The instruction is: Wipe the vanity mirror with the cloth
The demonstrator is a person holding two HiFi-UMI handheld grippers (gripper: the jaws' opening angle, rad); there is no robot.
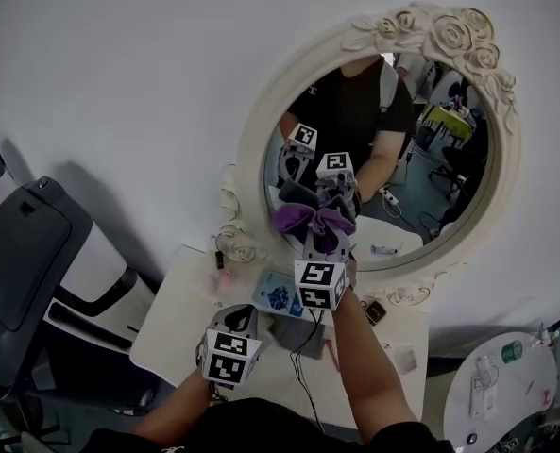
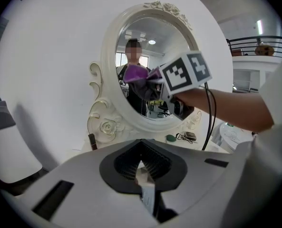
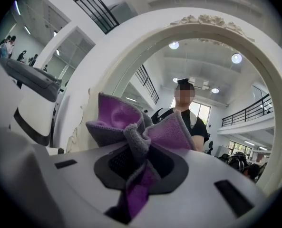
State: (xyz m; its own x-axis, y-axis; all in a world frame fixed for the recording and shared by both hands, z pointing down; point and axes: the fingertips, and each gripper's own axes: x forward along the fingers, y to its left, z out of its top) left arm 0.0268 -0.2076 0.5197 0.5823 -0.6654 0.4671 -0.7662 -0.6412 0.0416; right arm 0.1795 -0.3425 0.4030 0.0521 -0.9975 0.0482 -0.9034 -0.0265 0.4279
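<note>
At the lower left of the glass in the head view, the cloth (image 1: 313, 221) meets its own reflection and hides the tips of the right claw (image 1: 320, 242). That claw's own view shows its jaws pinching the bunched middle of the cloth (image 3: 131, 127), with folds fanning out above and a tail hanging below. The left claw (image 1: 236, 321) sits low in the frame over the counter (image 1: 171, 324). In its own view its jaws (image 2: 143, 169) are drawn almost together, leaving only a thin slit with nothing gripped. Small things on the counter are hard to identify: a short dark tube (image 1: 219, 260) near the frame's foot, a blue-patterned flat item (image 1: 278, 297) and a thin black cable (image 1: 303, 366). The person's forearms are cut off at the bottom edge.

The counter is white and stands against a plain white wall (image 1: 119, 83). A grey padded chair (image 1: 25, 262) is at the left edge and a round white table (image 1: 506, 385) is at the lower right. The reflection shows a tall room with railings and ceiling lights.

The vanity mirror (image 1: 431, 149) is oval, in a cream frame moulded with roses and scrolls. The cloth is soft and napped, purple on one face and grey on the other.
</note>
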